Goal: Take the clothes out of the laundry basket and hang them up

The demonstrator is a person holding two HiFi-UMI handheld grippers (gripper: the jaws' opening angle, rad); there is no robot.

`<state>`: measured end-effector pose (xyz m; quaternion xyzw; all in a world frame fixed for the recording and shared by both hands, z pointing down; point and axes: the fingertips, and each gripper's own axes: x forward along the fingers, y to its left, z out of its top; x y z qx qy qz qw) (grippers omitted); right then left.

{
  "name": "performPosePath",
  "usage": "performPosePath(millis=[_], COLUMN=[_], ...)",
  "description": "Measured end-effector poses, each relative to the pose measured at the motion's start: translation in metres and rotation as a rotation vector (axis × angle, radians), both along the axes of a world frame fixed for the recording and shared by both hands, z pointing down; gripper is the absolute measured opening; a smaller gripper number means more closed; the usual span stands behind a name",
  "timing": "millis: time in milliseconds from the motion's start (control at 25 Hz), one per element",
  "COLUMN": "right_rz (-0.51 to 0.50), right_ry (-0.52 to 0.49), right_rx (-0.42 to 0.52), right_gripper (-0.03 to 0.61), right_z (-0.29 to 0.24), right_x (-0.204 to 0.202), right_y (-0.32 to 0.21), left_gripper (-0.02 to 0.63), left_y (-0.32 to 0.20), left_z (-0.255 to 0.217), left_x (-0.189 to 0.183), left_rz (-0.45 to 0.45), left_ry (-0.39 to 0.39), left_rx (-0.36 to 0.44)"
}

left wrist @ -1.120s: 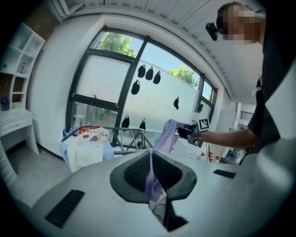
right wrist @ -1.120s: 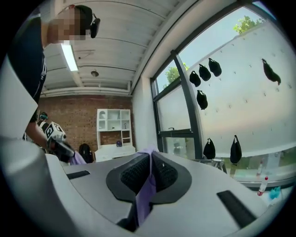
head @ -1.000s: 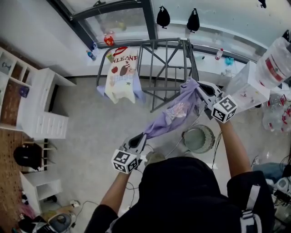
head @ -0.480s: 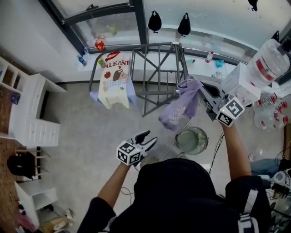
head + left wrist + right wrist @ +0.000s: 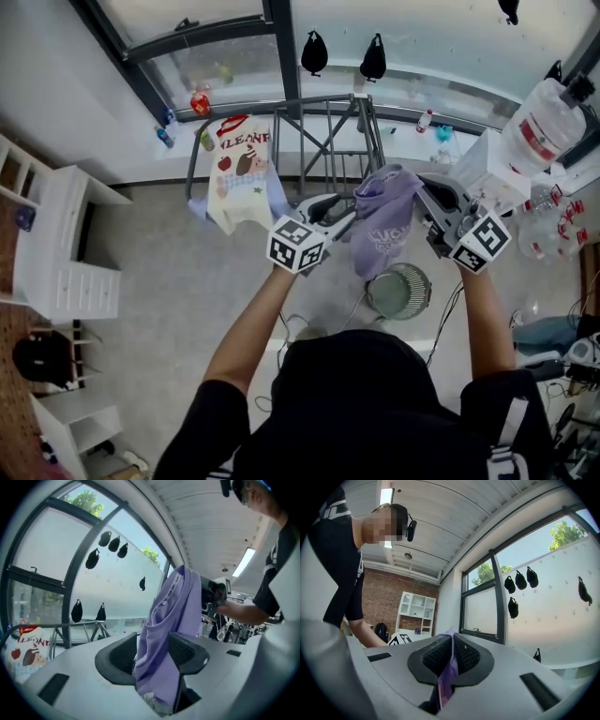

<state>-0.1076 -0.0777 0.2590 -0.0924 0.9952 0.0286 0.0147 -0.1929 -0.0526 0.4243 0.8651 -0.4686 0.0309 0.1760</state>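
Observation:
A purple garment [image 5: 382, 225] hangs bunched in front of the metal drying rack [image 5: 323, 127]. My right gripper [image 5: 419, 190] is shut on the garment's top edge, and the cloth [image 5: 449, 667] shows pinched between its pads. My left gripper [image 5: 343, 210] is just left of the garment; its jaws have just been opening and now stand wide. In the left gripper view the purple garment [image 5: 166, 634] hangs loose between the left gripper's [image 5: 157, 656] jaws, not pressed by the pads. A white printed T-shirt [image 5: 239, 173] is draped over the rack's left end. The round laundry basket [image 5: 398, 289] stands on the floor below.
A white shelf unit [image 5: 70, 248] stands at the left wall. At the right are a large water bottle [image 5: 548, 117] and a white box [image 5: 492, 164]. Black caps [image 5: 314, 52] hang on the window behind the rack. Cables lie on the floor by the basket.
My left gripper let go of the garment's lower end, opened, and swung up and right to the cloth beside the right gripper. The right gripper rose with the garment, which now hangs bunched.

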Motion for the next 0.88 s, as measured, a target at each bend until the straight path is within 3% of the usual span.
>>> performPosePath(millis=[120,200,280,320,560,760,880], right_rz=[0.025,0.042,0.065,0.083,0.25,0.421,0.503], right_ry=[-0.012,-0.017,-0.004,0.013,0.093,0.209,0.216], right_rx=[0.003,0.007,0.027,0.044,0.069,0.219,0.295], right_gripper=[0.003,0.003,0.003,0.003,0.003,0.003,0.003], right_z=[-0.004,-0.007,-0.008,-0.006,0.013,0.008,-0.018], right_x=[-0.009,-0.015,-0.019,-0.021,-0.012,-0.011,-0.018], right_y=[0.01,0.016,0.019,0.018,0.005,-0.005,-0.01], left_gripper=[0.198,0.186,0.057,0.028,0.017,0.017,0.017], left_y=[-0.006,0.0,0.008,0.011,0.037,0.041,0.035], left_z=[0.013,0.02,0.017,0.013,-0.024,-0.09,-0.128], left_x=[0.021,0.025,0.016,0.008,-0.052,-0.091,-0.109], left_rz=[0.099,0.116,0.088,0.066,-0.047,-0.04,-0.069], left_ry=[-0.077,-0.102,-0.081,-0.067,-0.055,-0.158,-0.231], left_rx=[-0.019,-0.023,-0.01,-0.002,0.058,0.173,0.236])
